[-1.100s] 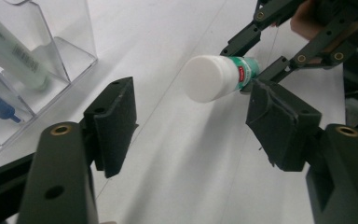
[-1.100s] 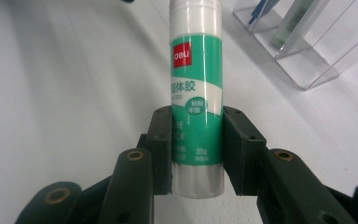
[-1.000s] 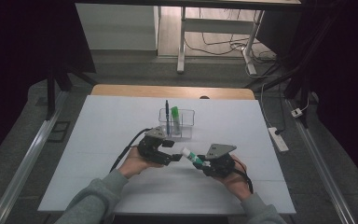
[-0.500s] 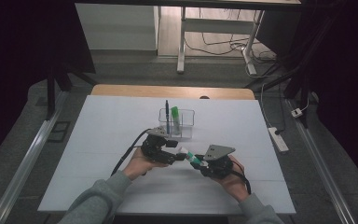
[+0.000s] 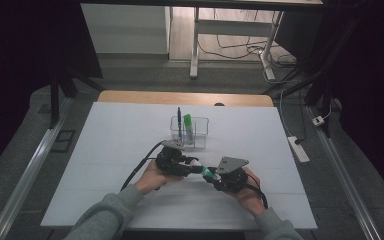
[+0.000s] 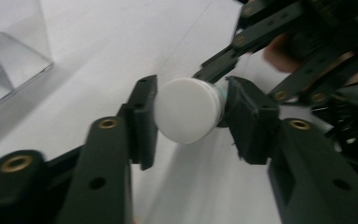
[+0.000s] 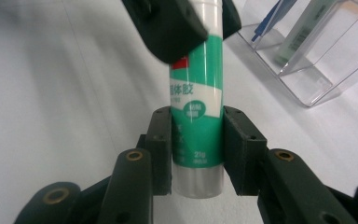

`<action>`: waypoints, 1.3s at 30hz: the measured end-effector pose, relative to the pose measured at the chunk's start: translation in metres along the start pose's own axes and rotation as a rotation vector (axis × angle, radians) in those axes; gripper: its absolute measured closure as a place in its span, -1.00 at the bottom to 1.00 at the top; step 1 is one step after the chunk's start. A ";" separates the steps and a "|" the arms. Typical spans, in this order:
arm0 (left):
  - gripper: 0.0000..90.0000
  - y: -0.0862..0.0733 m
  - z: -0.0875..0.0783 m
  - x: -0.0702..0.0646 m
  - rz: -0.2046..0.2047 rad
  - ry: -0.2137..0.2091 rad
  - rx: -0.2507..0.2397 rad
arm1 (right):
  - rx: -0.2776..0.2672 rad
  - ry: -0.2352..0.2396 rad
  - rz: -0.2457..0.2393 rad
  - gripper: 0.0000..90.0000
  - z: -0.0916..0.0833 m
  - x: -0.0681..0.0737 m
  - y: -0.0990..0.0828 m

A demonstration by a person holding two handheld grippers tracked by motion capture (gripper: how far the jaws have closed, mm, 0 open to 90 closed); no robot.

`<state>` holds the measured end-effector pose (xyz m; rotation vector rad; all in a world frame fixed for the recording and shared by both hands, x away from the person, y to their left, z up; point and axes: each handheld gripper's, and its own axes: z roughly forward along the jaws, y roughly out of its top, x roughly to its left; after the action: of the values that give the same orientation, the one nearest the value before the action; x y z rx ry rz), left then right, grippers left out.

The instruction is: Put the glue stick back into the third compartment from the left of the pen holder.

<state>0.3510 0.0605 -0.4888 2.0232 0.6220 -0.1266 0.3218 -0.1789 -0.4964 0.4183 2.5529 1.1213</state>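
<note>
The left tongs (image 6: 189,116) have just been closing and now pinch the white cap (image 6: 189,115) of the glue stick (image 7: 196,112), held over the table (image 5: 105,150) at 6 o'clock from the clear box (image 5: 190,132), while the right tongs (image 7: 196,149) clamp its green barrel, so uncapping looks next

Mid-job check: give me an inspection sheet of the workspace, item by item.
Surface: white table, wooden strip at its far edge.
Job's things: green-and-white glue stick held level between both grippers; its white cap faces the left one.
Clutter: clear organiser holding a blue pen and a green item.
Grippers: right gripper shut on the glue stick's body; left gripper has just been closing, now on the cap.
Cables: black cable trails from the left gripper.
Surroundings: power strip on the floor, desk legs beyond.
</note>
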 end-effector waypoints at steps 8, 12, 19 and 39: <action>0.43 0.001 0.000 -0.003 0.010 -0.025 0.005 | 0.024 0.003 -0.010 0.42 0.004 0.001 -0.001; 0.43 0.001 -0.001 -0.003 0.010 -0.023 0.004 | 0.019 0.015 0.005 0.40 0.003 0.000 -0.001; 0.43 0.002 -0.004 -0.003 0.010 -0.010 -0.003 | 0.006 0.008 0.029 0.32 0.002 -0.002 -0.002; 0.43 0.005 -0.031 0.005 0.014 0.089 -0.035 | 0.004 -0.060 0.180 -0.01 -0.033 -0.023 -0.034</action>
<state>0.3524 0.0863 -0.4707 2.0072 0.6611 -0.0175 0.3247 -0.2315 -0.4973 0.6834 2.5060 1.1457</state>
